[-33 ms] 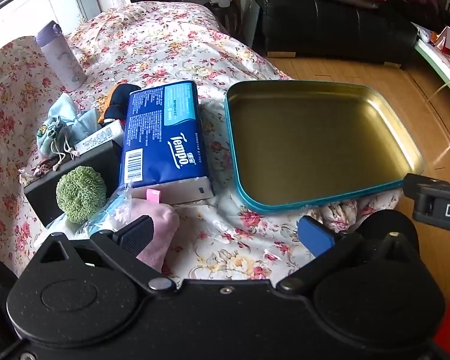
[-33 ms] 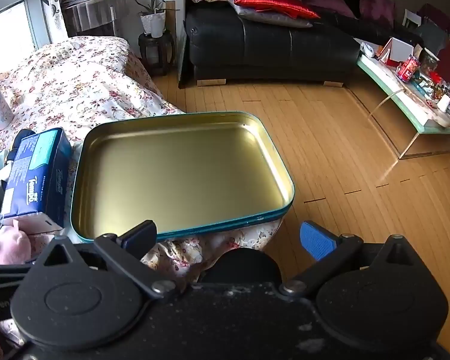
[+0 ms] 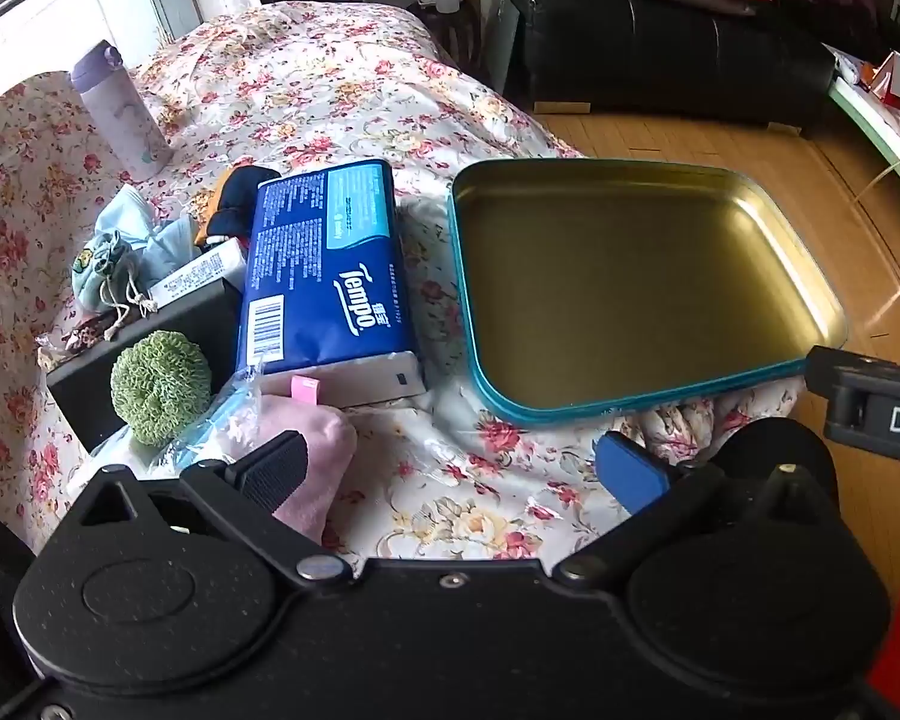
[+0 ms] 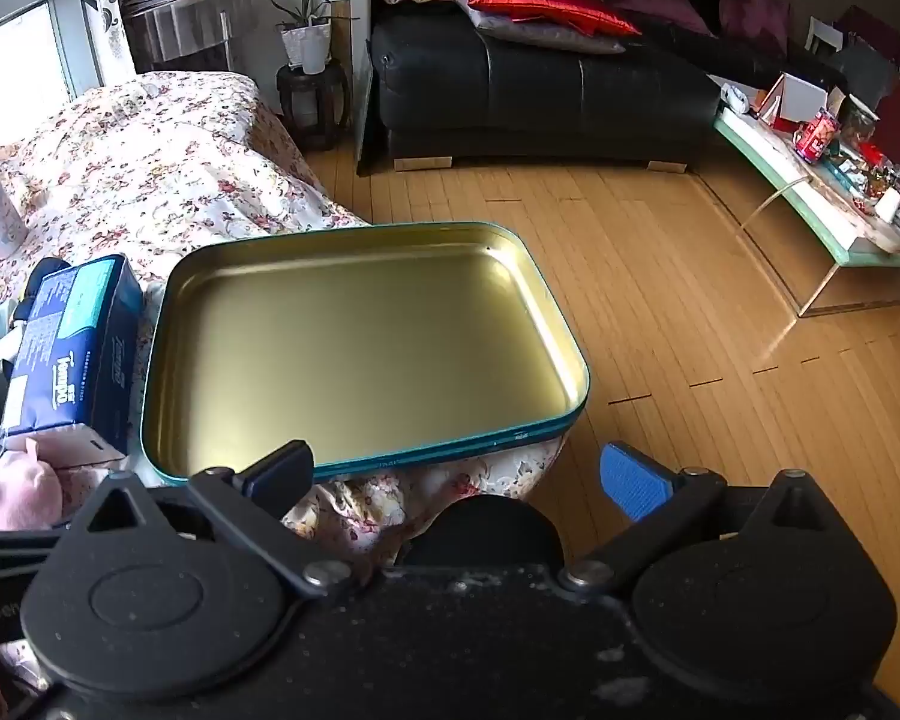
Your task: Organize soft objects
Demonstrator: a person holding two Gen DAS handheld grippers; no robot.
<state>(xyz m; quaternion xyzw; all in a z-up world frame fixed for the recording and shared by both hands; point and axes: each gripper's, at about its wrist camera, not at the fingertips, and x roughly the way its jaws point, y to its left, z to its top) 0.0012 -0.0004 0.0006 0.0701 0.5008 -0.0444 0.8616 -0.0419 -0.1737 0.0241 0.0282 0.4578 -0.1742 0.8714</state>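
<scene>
An empty gold tin tray with a teal rim (image 3: 648, 408) (image 4: 450, 456) lies on the floral cloth. Left of it lies a blue Tempo tissue pack (image 3: 324, 270) (image 4: 72, 342). A pink soft toy (image 3: 312, 450) (image 4: 24, 480) lies in front of the pack, beside a green knitted ball (image 3: 159, 384). A pale blue drawstring pouch (image 3: 105, 270) and a dark blue and orange cloth item (image 3: 234, 198) lie further back. My left gripper (image 3: 450, 468) is open and empty, its left finger over the pink toy. My right gripper (image 4: 456, 474) is open and empty at the tray's near edge.
A lilac bottle (image 3: 120, 114) stands at the back left. A black box (image 3: 90, 378) holds the green ball. A black sofa (image 4: 540, 90) and a glass coffee table (image 4: 822, 210) stand across the wooden floor (image 4: 690, 330). The right gripper shows in the left view (image 3: 870, 402).
</scene>
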